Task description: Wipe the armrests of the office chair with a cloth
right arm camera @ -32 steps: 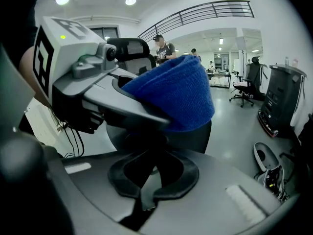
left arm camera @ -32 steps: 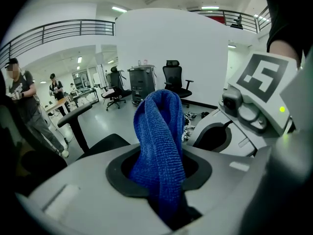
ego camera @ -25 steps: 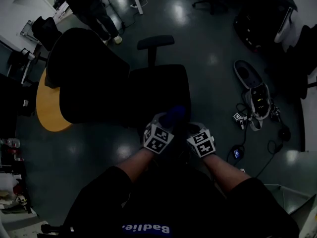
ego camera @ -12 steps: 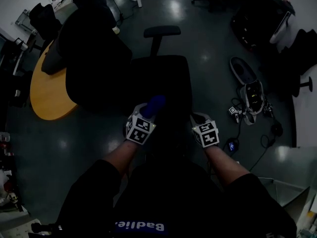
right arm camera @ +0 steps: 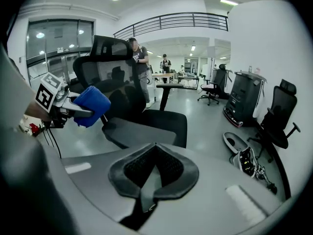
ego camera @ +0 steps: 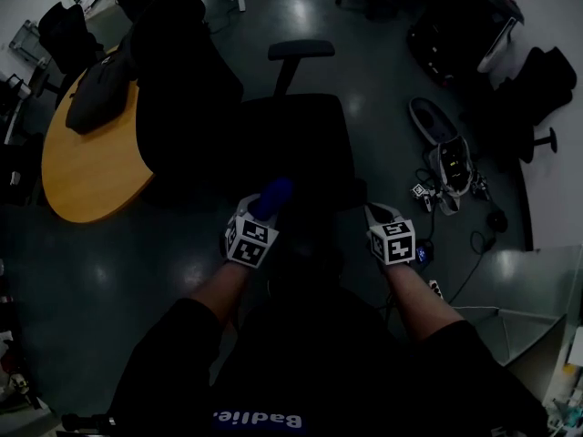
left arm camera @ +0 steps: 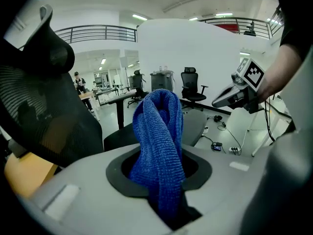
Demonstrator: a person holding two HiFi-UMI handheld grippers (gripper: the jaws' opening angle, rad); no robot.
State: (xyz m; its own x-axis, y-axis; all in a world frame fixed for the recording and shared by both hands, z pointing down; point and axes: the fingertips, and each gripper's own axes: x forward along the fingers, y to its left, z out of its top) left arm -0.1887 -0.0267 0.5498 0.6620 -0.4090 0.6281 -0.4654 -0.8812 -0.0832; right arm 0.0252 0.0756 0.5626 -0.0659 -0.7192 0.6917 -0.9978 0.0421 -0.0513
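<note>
We see the blue cloth (left arm camera: 159,146) bunched up and standing from between the jaws of the left gripper (ego camera: 260,215), which is closed tight on its lower end, while the rest rises as a thick knitted fold straight ahead of that gripper's camera. From the head view the cloth (ego camera: 271,196) shows as a blue lump at the tip of the left gripper, over the near edge of the office chair (ego camera: 296,144) and just beside its dark seat. From the right gripper view the same cloth (right arm camera: 91,105) hangs in the air at the left, ahead of the chair's mesh backrest (right arm camera: 110,67), with a flat grey pad (right arm camera: 134,131) of the chair below and to its right; we cannot tell whether the cloth touches any part of the chair. The far armrest (ego camera: 301,50) stands on its post beyond the seat, well apart from the cloth. The right gripper (right arm camera: 150,173) has its jaws brought together with nothing between them, and in the head view it (ego camera: 383,218) sits by the seat's near right corner, level with the left one and apart from it. A round wooden bench (ego camera: 86,176) lies to the left of the chair, partly under the backrest. Cables and a device (ego camera: 451,167) are spread on the grey floor (ego camera: 383,98) to the right.
</note>
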